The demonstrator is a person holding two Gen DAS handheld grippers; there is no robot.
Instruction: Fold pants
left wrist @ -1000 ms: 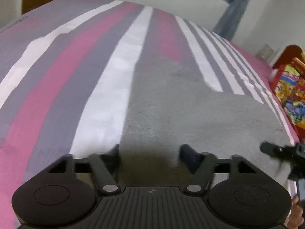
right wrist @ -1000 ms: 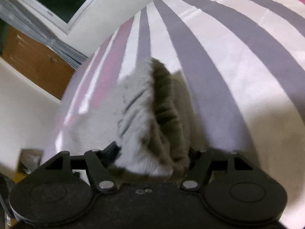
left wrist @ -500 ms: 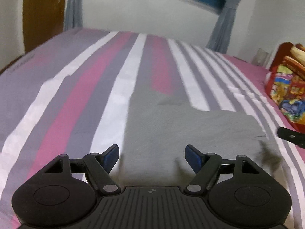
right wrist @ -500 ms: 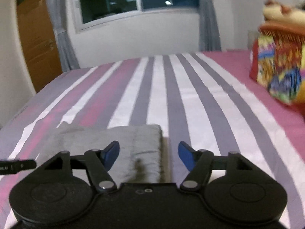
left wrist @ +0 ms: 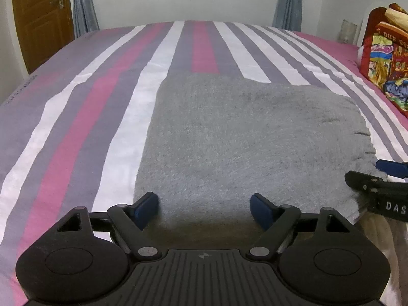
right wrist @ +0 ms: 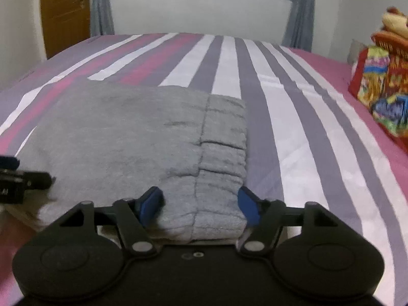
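Note:
Grey fleece pants (left wrist: 250, 137) lie folded in a flat rectangle on the striped bed; the ribbed waistband (right wrist: 224, 153) is on the right side. My left gripper (left wrist: 204, 206) is open and empty at the near left edge of the pants. My right gripper (right wrist: 201, 201) is open and empty over the near end of the waistband. The right gripper shows at the right edge of the left wrist view (left wrist: 382, 181), and the left gripper at the left edge of the right wrist view (right wrist: 17, 181).
The bed sheet (left wrist: 84, 117) has pink, white and purple stripes. A colourful red bag (left wrist: 387, 68) stands at the right edge of the bed. A wooden door (left wrist: 40, 17) and curtains are at the back wall.
My right gripper has let go of the waistband and opened. Both grippers have pulled back toward the near edge, and the pants now lie flat and folded.

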